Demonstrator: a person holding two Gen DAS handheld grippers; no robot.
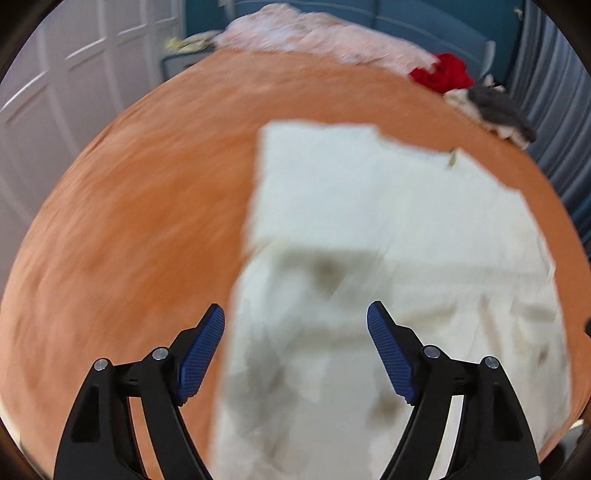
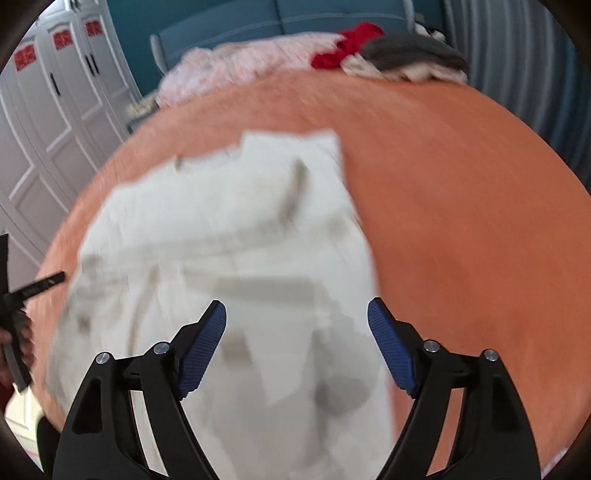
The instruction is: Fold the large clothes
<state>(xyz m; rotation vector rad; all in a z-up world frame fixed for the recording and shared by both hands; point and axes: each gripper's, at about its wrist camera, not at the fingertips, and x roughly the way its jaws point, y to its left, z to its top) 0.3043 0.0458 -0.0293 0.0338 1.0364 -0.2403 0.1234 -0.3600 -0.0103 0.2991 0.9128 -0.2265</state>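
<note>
A large white garment (image 1: 369, 258) lies spread on the orange bed cover (image 1: 147, 203), partly folded, with creases and shadows on it. My left gripper (image 1: 295, 314) is open and empty, above the garment's left edge. In the right wrist view the same garment (image 2: 229, 240) fills the middle and left. My right gripper (image 2: 295, 312) is open and empty, above the garment's right side near its edge. The left gripper's black frame (image 2: 22, 295) shows at the far left of the right wrist view. Both views are motion-blurred.
A pink cloth (image 1: 317, 37), a red garment (image 1: 443, 75) and a grey and white pile (image 1: 495, 107) lie at the bed's far edge. White cupboard doors (image 2: 55, 110) stand to the left. A blue headboard (image 2: 258, 26) is behind. Striped curtain (image 2: 517, 66) at right.
</note>
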